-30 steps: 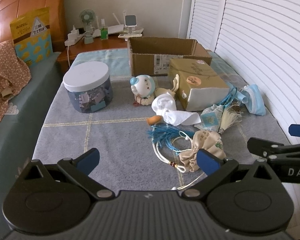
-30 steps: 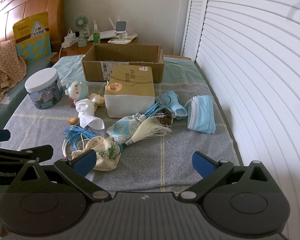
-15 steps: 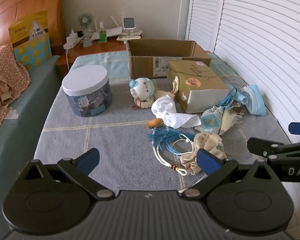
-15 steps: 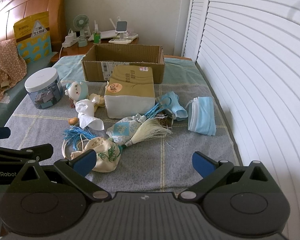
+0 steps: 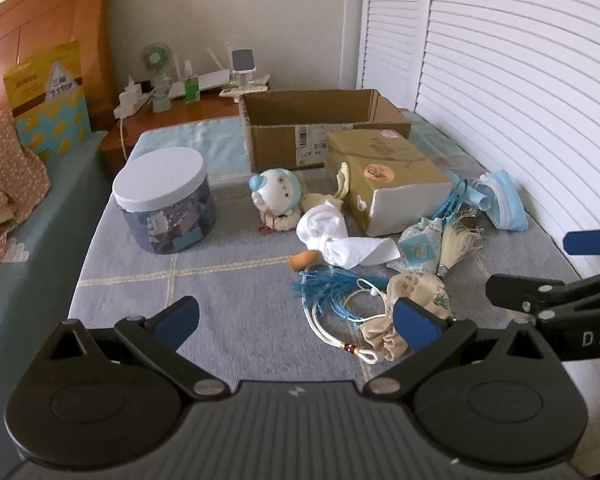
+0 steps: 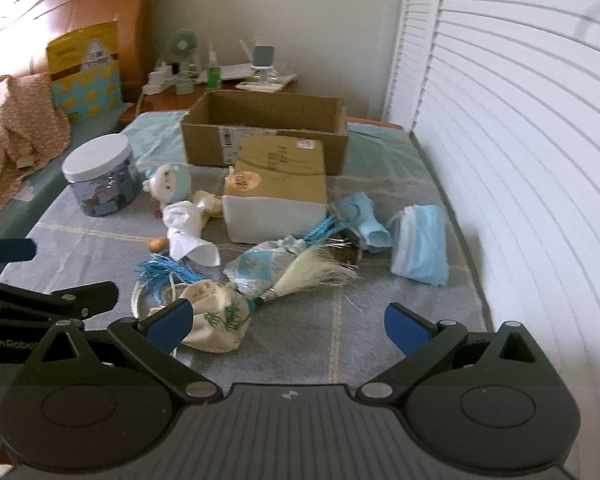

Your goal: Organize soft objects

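Note:
Soft things lie scattered on a grey blanket (image 5: 228, 292): a blue-capped plush toy (image 5: 276, 194), a white rolled sock (image 5: 332, 236), a cream drawstring pouch (image 6: 216, 322), a blue tassel (image 5: 324, 286), a silver sachet (image 6: 256, 266), a white tassel (image 6: 312, 276) and blue face masks (image 6: 420, 244). An open cardboard box (image 6: 264, 132) stands behind them. My left gripper (image 5: 296, 322) is open and empty above the near blanket. My right gripper (image 6: 286, 324) is open and empty, its left finger over the pouch.
A clear jar (image 5: 166, 200) with a white lid stands left. A tan packet (image 5: 384, 178) lies before the box. A nightstand (image 5: 172, 116) with a fan and gadgets is behind. White louvred doors (image 6: 520, 160) run along the right. A brown cloth (image 5: 4, 184) lies left.
Both grippers have drawn back a little, so the objects look slightly farther and higher in view. Nothing on the blanket has moved. Both stay open.

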Demonstrator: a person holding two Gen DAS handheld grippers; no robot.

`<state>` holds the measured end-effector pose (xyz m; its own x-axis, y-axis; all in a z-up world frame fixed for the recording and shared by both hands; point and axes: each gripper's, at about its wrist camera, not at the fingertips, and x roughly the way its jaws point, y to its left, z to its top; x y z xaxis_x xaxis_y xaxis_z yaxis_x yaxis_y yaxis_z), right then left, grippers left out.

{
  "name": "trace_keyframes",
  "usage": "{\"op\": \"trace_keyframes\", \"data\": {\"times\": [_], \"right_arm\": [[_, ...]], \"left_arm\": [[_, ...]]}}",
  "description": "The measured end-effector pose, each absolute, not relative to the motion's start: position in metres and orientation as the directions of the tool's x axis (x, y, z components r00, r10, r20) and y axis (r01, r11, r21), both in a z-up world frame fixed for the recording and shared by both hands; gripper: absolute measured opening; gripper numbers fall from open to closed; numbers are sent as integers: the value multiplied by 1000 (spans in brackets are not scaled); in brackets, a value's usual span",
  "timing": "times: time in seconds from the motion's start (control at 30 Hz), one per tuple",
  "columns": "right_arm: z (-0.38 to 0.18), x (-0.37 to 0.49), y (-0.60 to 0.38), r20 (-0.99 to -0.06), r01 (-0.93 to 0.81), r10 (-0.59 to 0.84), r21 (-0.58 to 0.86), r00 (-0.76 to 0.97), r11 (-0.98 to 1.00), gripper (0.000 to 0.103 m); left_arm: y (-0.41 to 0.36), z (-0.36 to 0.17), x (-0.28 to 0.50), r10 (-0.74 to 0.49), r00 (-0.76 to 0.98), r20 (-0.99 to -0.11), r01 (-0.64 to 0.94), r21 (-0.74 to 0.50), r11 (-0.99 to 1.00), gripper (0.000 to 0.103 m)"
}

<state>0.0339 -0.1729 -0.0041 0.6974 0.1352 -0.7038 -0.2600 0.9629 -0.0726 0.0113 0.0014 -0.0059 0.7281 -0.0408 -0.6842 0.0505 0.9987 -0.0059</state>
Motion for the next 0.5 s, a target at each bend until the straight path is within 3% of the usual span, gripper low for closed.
{"op": "trace_keyframes", "data": {"times": [0.27, 0.5], "right_arm": [[-17, 41, -167, -714, -386, 229, -63, 662, 920, 103], [-32, 45, -154, -736, -472, 285, -53, 614, 880, 103]], "left_arm": [[13, -17, 12, -85, 724, -685, 99, -18, 995, 102], [32, -24, 15, -50, 738, -672, 68, 0, 998, 102]]}}
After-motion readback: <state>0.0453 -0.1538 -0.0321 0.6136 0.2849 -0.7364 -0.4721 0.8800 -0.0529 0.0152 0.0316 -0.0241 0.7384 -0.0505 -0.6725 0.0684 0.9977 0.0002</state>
